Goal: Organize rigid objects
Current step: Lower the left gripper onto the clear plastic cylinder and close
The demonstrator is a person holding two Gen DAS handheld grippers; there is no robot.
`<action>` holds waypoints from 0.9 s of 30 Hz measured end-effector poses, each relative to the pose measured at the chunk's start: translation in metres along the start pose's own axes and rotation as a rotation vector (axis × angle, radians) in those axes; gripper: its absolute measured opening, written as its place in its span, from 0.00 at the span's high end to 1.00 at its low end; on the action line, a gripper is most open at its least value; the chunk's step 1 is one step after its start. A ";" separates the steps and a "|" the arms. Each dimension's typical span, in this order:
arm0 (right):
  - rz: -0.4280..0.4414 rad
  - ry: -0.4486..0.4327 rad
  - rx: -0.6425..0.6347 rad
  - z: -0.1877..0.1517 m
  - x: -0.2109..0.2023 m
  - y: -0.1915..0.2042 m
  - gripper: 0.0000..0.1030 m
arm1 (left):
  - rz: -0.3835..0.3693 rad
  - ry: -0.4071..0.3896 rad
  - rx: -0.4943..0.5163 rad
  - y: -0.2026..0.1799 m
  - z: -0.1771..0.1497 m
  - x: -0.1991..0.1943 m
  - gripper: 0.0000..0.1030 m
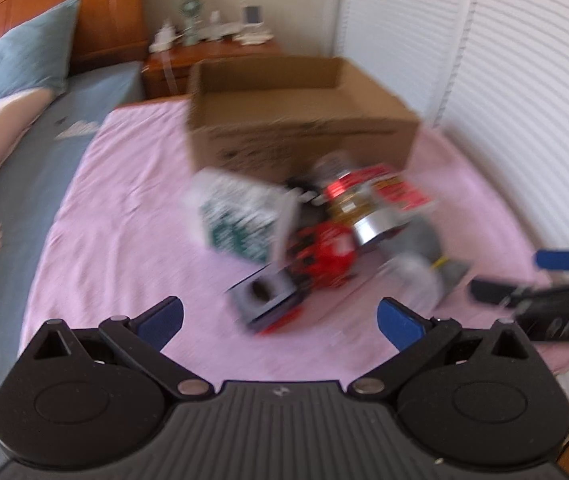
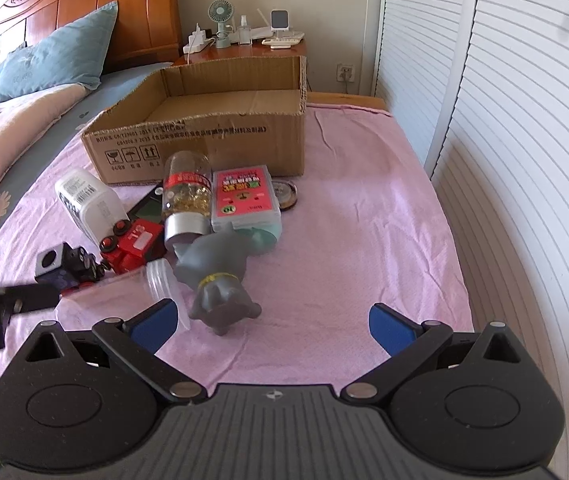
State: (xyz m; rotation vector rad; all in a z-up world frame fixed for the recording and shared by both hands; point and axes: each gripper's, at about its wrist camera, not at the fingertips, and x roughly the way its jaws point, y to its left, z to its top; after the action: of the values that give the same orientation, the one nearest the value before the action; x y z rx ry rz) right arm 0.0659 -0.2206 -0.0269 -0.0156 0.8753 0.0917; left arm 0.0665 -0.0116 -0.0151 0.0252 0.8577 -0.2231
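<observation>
An open cardboard box (image 2: pixel 204 140) stands on a pink cloth (image 2: pixel 364 220) on the bed; it also shows in the blurred left wrist view (image 1: pixel 304 136). In front of it lies a pile: a white bottle (image 2: pixel 88 204), a red toy truck (image 2: pixel 132 244), a capsule bottle (image 2: pixel 186 196), a pink card case (image 2: pixel 244 196), a grey rubber animal toy (image 2: pixel 216 272), a clear plastic cup (image 2: pixel 140 288) and a grey cube (image 2: pixel 50 262). My right gripper (image 2: pixel 272 326) is open and empty, just before the grey toy. My left gripper (image 1: pixel 280 320) is open and empty, near the cube (image 1: pixel 260 292).
A blue pillow (image 2: pixel 56 52) and a pink quilt (image 2: pixel 4 128) lie at the left. A wooden nightstand (image 2: pixel 244 50) with a small fan stands behind the box. White louvered doors (image 2: pixel 504 120) run along the right. A round disc (image 2: pixel 284 192) lies beside the card case.
</observation>
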 end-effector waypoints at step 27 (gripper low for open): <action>0.067 0.039 -0.036 -0.025 0.023 -0.036 0.00 | 0.165 0.093 0.148 -0.023 -0.035 0.015 0.00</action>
State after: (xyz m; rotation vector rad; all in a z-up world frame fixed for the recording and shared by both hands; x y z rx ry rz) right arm 0.0648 -0.2558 -0.0616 -0.0214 0.9130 0.1700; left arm 0.0447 -0.0334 -0.0478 0.2459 0.9248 -0.1307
